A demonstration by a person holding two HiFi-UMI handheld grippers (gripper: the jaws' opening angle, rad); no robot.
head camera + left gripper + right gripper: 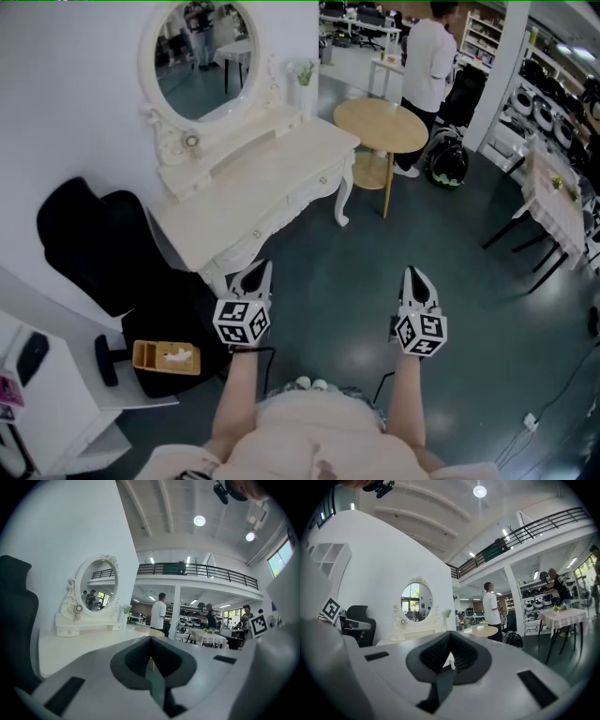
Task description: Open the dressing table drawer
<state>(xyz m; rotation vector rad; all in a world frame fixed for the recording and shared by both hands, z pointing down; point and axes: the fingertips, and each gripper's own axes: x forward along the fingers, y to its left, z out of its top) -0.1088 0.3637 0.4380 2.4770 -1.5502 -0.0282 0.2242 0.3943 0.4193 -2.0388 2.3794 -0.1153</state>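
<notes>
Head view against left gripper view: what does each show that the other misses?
Head view only: the drawer fronts with their knobs, and a yellow box. Left gripper view only: the balcony railing, and that the left gripper is shut and empty. Both: the dressing table, its mirror and the round table.

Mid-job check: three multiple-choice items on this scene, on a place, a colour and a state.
1. In the head view, the round wooden table stands: A) right of the dressing table B) left of it C) on it
2. The dressing table is: A) black B) white C) red
3. The left gripper is: A) shut, empty B) wide open C) clamped on a knob
Answers: A, it sits past the table's right end; B, its top and legs are white; A, the jaws meet with nothing between.
</notes>
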